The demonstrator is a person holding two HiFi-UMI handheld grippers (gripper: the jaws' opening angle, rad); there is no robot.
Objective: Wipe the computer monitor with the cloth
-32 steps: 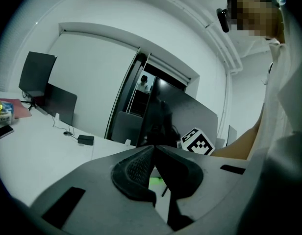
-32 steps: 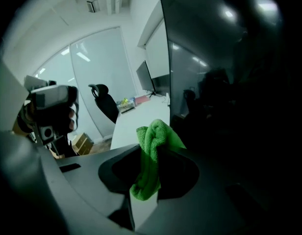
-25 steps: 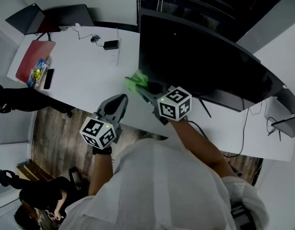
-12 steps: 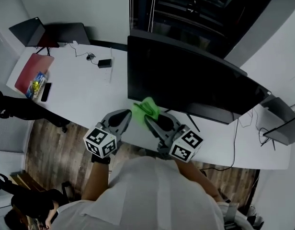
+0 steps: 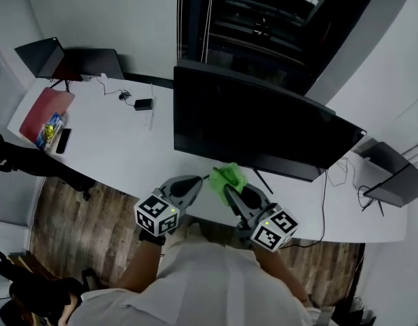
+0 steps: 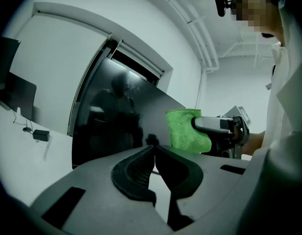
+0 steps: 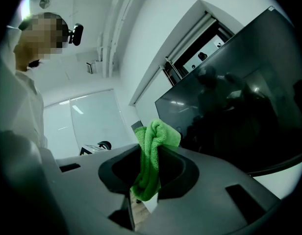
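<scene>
A wide black monitor point(image 5: 263, 124) stands on the white desk point(image 5: 121, 148); its dark screen point(image 6: 116, 119) fills the left gripper view and shows again as the monitor point(image 7: 239, 111) in the right gripper view. My right gripper point(image 5: 229, 192) is shut on a bright green cloth point(image 5: 228, 176), held just below the screen's lower edge. The cloth point(image 7: 152, 153) bunches between the jaws there, and the left gripper view shows the cloth point(image 6: 185, 129) too. My left gripper point(image 5: 194, 185) sits beside it, shut and holding nothing, as the left gripper point(image 6: 153, 151) view confirms.
A red folder point(image 5: 39, 111), a phone point(image 5: 62, 140) and a colourful packet point(image 5: 50, 126) lie at the desk's left end. A laptop point(image 5: 43, 56) and a power adapter point(image 5: 142, 104) with cable sit further back. Cables point(image 5: 338, 172) trail at the right near another device point(image 5: 392, 182).
Both grippers have drawn back toward the desk's near edge and to the right. The green cloth has come down from the monitor's left edge to below its bottom edge.
</scene>
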